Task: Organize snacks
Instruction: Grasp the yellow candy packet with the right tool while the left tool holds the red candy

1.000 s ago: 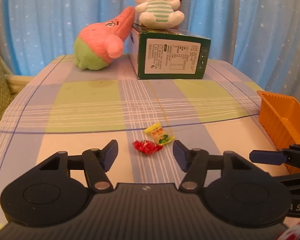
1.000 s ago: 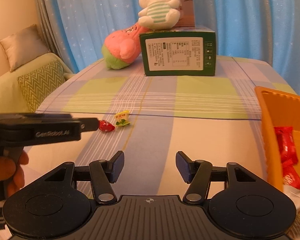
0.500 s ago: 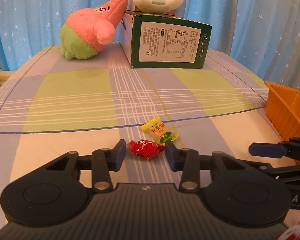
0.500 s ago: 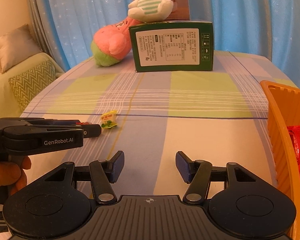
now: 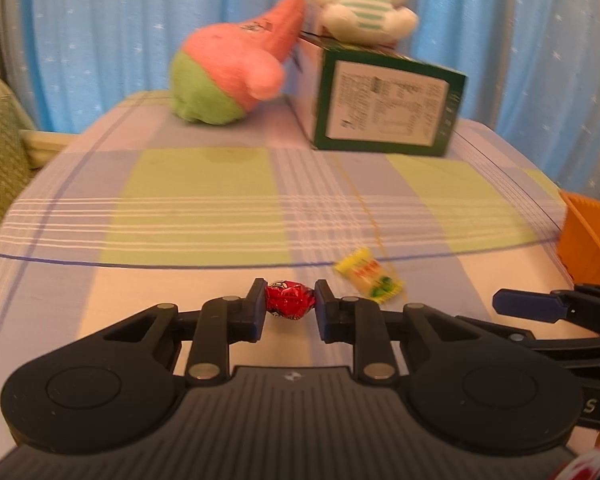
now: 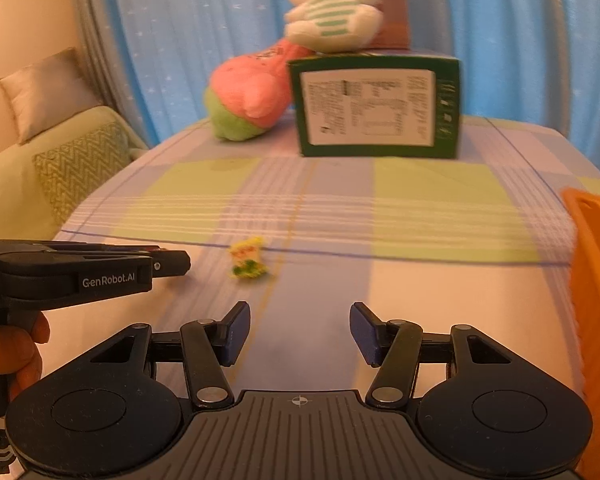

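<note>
1. On the checked cloth of the bench (image 5: 204, 196), near its front edge, left gripper (image 5: 290, 308) has its fingers (image 5: 256, 312) pinching a red candy (image 5: 290, 300) from both sides; pads press the wrapper.
2. Yellow candy (image 5: 368, 274) lies on the cloth just right of the red one, apart from it. Same piece in the right wrist view (image 6: 248, 260), blurred, ahead of the left gripper's tip.
3. Right gripper (image 6: 300, 334): fingers (image 6: 236, 332) spread, closing, with only bare cloth between them. It hovers over the bench front; its tip shows at the right in the left wrist view.
4. A hand (image 6: 8, 356) grips the left gripper's handle, at the left edge of the right wrist view.
5. Orange basket (image 6: 592, 280) at the bench's right edge; a bit of red is visible inside, too small to tell what.
6. Far end of bench: green box (image 5: 384, 108) standing, white rabbit plush (image 5: 360, 4) sitting on top, pink and green plush (image 5: 228, 72) leaning against the box's left side.
7. Blue starred curtain (image 5: 112, 28) behind; green sofa (image 6: 40, 176) with a cushion at left.
</note>
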`<move>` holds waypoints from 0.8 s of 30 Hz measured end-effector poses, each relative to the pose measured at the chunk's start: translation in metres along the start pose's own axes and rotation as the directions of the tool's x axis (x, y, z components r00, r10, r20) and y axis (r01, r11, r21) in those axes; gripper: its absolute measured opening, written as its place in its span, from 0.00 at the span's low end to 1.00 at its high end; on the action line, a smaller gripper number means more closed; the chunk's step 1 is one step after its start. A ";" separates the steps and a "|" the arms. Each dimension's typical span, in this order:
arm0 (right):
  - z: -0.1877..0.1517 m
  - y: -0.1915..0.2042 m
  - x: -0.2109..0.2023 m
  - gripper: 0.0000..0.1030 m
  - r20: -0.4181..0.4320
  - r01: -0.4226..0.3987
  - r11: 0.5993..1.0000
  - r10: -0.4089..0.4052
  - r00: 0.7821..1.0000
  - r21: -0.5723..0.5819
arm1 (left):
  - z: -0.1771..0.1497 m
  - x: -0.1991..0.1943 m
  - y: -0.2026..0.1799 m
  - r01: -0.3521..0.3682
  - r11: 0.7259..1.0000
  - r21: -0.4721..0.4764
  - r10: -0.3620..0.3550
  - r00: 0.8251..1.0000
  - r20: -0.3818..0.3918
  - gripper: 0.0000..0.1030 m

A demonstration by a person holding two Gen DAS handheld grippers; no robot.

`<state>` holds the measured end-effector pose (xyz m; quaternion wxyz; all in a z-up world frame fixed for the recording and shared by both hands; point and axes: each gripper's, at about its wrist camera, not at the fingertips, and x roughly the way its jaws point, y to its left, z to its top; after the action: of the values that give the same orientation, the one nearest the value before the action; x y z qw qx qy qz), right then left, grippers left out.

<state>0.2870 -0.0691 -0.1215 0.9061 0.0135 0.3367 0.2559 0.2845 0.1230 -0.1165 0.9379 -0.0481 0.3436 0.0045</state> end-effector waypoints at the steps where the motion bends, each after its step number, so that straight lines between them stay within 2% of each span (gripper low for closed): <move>1: 0.003 0.003 0.004 0.47 0.003 -0.008 1.000 0.008 1.000 -0.014 | 0.001 -0.001 0.004 -0.010 1.000 -0.014 0.010 1.000 0.004 0.22; 8: 0.019 0.018 0.037 0.37 0.002 -0.034 0.998 0.034 0.999 -0.054 | 0.003 -0.004 0.022 -0.040 0.994 -0.105 0.040 0.999 -0.005 0.22; 15: 0.021 0.028 0.065 0.28 -0.024 -0.025 0.995 0.023 0.999 -0.092 | 0.003 -0.005 0.025 -0.029 0.992 -0.122 0.030 1.000 0.000 0.22; 18: 0.020 0.032 0.066 0.26 -0.015 -0.011 0.993 0.009 1.000 -0.117 | 0.003 -0.006 0.024 -0.025 0.992 -0.124 0.025 1.000 0.002 0.22; 24: 0.014 0.027 0.050 0.20 -0.024 0.009 0.998 -0.011 1.000 -0.069 | 0.001 -0.008 0.025 -0.016 0.990 -0.138 0.016 1.000 0.000 0.22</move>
<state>0.3151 -0.0197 -0.1357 0.9031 -0.0226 0.3389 0.2629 0.2783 0.1480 -0.1126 0.9325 -0.1101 0.3422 0.0357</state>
